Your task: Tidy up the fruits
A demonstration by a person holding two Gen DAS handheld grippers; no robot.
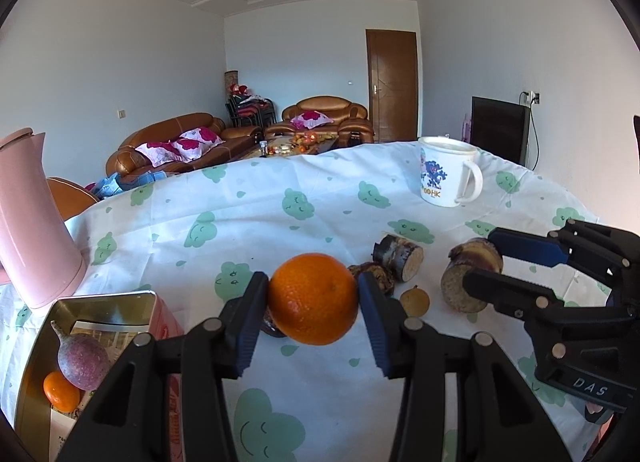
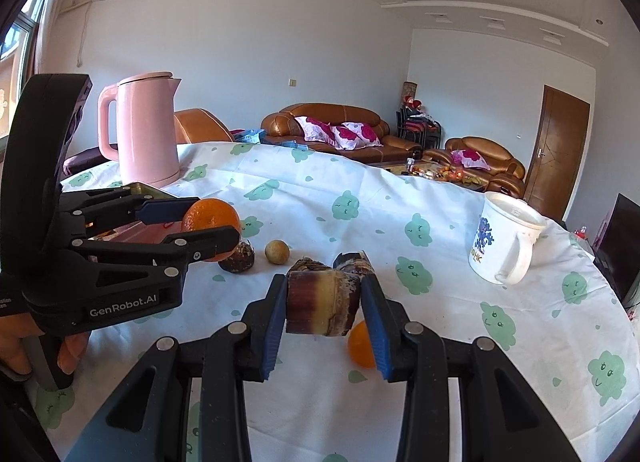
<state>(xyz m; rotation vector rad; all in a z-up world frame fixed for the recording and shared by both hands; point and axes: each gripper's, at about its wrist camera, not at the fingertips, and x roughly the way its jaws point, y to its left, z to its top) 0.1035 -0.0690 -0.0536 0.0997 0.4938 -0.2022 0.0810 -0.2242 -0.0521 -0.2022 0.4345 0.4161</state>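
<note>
Two grippers are working – the left gripper (image 1: 314, 298) is pinching one orange (image 1: 313, 299) above the tablecloth (image 1: 256, 206), the right gripper (image 2: 324, 300) is clamping one sugarcane piece (image 2: 322, 302); a second piece (image 1: 399, 258) is lying beyond – one tin (image 1: 104, 302) is sitting near-left, in a living room

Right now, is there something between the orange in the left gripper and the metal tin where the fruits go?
Nothing visible blocks it. The left gripper holds the orange above the tablecloth, and the open tin lies just to its left in the left wrist view. The pink kettle stands behind the tin, off the path.
</note>
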